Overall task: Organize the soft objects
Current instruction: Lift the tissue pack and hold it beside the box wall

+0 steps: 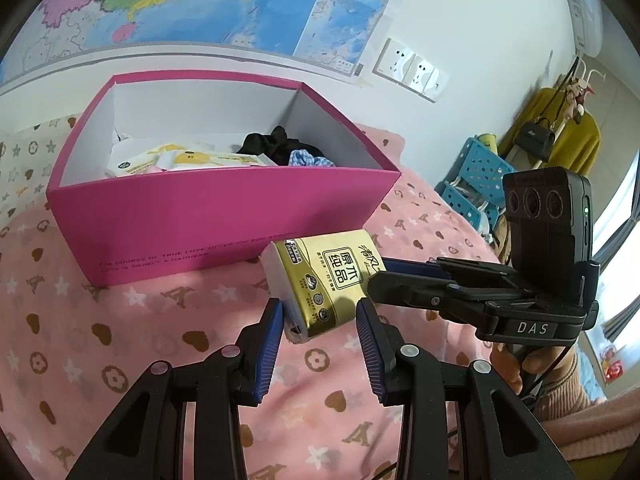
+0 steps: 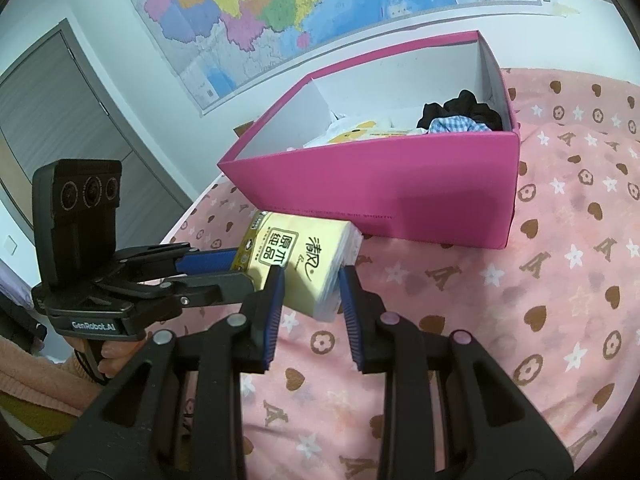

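The soft gold-wrapped tissue pack (image 1: 324,280) lies on the pink patterned bedspread (image 1: 120,340), just before the open pink cardboard box (image 1: 224,216). Both the left gripper (image 1: 320,312) and right gripper (image 2: 312,280) appear clamped on its ends, though pad contact is hard to confirm. Lift it level, clear the near wall, and lower it beside the black cloth (image 1: 276,144).

"DAS" on right gripper (image 1: 390,266), "GenRobot.AI" on left gripper (image 2: 224,260) (both white lettering).
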`<act>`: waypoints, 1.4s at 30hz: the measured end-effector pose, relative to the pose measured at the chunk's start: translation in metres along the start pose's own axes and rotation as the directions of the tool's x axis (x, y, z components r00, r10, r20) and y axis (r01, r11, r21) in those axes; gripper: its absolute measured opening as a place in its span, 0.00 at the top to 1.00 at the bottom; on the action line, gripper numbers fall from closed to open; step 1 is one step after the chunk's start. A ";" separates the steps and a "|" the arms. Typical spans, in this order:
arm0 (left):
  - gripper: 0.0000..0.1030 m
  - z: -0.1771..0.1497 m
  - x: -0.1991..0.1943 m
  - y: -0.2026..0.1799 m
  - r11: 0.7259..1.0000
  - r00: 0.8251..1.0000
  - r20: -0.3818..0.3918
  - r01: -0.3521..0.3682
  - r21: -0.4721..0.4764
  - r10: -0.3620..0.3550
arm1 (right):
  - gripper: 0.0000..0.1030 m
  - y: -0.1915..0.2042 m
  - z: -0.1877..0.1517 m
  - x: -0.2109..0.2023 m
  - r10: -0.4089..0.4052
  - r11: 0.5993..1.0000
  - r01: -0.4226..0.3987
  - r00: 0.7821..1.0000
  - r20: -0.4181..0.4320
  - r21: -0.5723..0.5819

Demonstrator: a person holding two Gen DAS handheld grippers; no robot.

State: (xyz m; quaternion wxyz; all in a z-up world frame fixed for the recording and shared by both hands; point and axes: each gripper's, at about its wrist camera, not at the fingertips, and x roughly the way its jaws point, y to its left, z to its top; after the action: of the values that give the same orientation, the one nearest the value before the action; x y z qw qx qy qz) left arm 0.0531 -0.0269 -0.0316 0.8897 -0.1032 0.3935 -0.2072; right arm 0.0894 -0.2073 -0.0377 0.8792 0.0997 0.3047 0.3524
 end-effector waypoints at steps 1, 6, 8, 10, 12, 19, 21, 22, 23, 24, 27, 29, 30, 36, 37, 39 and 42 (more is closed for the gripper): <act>0.64 0.000 0.000 -0.001 1.000 1.000 0.001 -0.001 0.002 0.001 | 0.69 0.000 0.001 -0.001 0.000 1.000 0.000 1.000 0.003 -0.001; 0.64 0.002 -0.001 -0.002 1.000 1.000 0.009 -0.001 0.011 0.001 | 0.69 0.001 0.000 -0.003 -0.002 1.000 0.002 1.000 0.011 -0.007; 0.64 0.003 -0.002 -0.003 1.000 1.000 0.013 -0.002 0.015 0.002 | 0.69 0.001 0.001 -0.004 -0.002 1.000 0.002 1.000 0.014 -0.010; 0.64 0.005 -0.002 -0.003 1.000 1.000 0.015 -0.001 0.018 0.001 | 0.69 0.001 0.003 -0.005 -0.004 1.000 0.005 1.000 0.017 -0.013; 0.64 0.007 -0.002 -0.003 1.000 1.000 0.018 -0.004 0.021 0.003 | 0.69 0.002 0.004 -0.004 -0.008 1.000 0.009 1.000 0.018 -0.020; 0.64 0.011 -0.004 -0.005 0.999 1.000 0.030 -0.006 0.032 0.005 | 0.69 0.003 0.006 -0.008 -0.012 0.999 0.013 1.000 0.028 -0.029; 0.64 0.011 -0.004 -0.005 0.999 0.999 0.032 -0.007 0.033 0.006 | 0.69 0.003 0.006 -0.009 -0.012 0.999 0.013 0.999 0.030 -0.031; 0.64 0.012 -0.004 -0.005 0.999 0.999 0.033 -0.007 0.034 0.005 | 0.69 0.003 0.007 -0.009 -0.013 0.999 0.014 0.999 0.031 -0.034; 0.64 0.012 -0.004 -0.005 0.999 0.999 0.035 -0.007 0.036 0.006 | 0.69 0.003 0.008 -0.009 -0.013 0.999 0.015 0.999 0.033 -0.034; 0.64 0.013 -0.004 -0.006 0.999 0.999 0.036 -0.007 0.036 0.006 | 0.69 0.003 0.008 -0.010 -0.012 0.999 0.014 0.999 0.035 -0.035; 0.64 0.014 -0.005 -0.007 0.999 0.999 0.041 -0.006 0.038 0.005 | 0.69 0.003 0.010 -0.010 -0.014 0.999 0.016 0.999 0.039 -0.038; 0.64 0.015 -0.005 -0.006 0.999 0.999 0.045 -0.007 0.041 0.005 | 0.69 0.003 0.011 -0.011 -0.016 0.999 0.017 0.999 0.040 -0.041; 0.64 0.016 -0.005 -0.007 0.999 0.999 0.046 -0.007 0.041 0.005 | 0.69 0.003 0.012 -0.011 -0.016 0.999 0.017 0.999 0.041 -0.043; 0.64 0.019 -0.004 -0.006 0.999 0.999 0.052 -0.009 0.042 0.007 | 0.69 0.002 0.016 -0.013 -0.015 0.999 0.018 0.999 0.047 -0.051; 0.64 0.020 -0.004 -0.005 0.999 0.999 0.053 -0.011 0.042 0.009 | 0.69 0.003 0.016 -0.013 -0.014 0.999 0.017 0.999 0.047 -0.051; 0.64 0.021 -0.004 -0.005 0.999 0.998 0.055 -0.011 0.041 0.009 | 0.69 0.003 0.016 -0.012 -0.017 0.998 0.019 0.999 0.047 -0.054; 0.64 0.023 -0.004 -0.005 0.999 0.998 0.061 -0.014 0.044 0.011 | 0.69 0.003 0.017 -0.013 -0.017 0.998 0.020 0.999 0.050 -0.055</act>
State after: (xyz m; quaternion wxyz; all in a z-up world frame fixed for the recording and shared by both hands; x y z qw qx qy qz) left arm 0.0660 -0.0296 -0.0121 0.9045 -0.0872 0.3624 -0.2071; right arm 0.0912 -0.2133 -0.0172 0.8922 0.0811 0.2736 0.3502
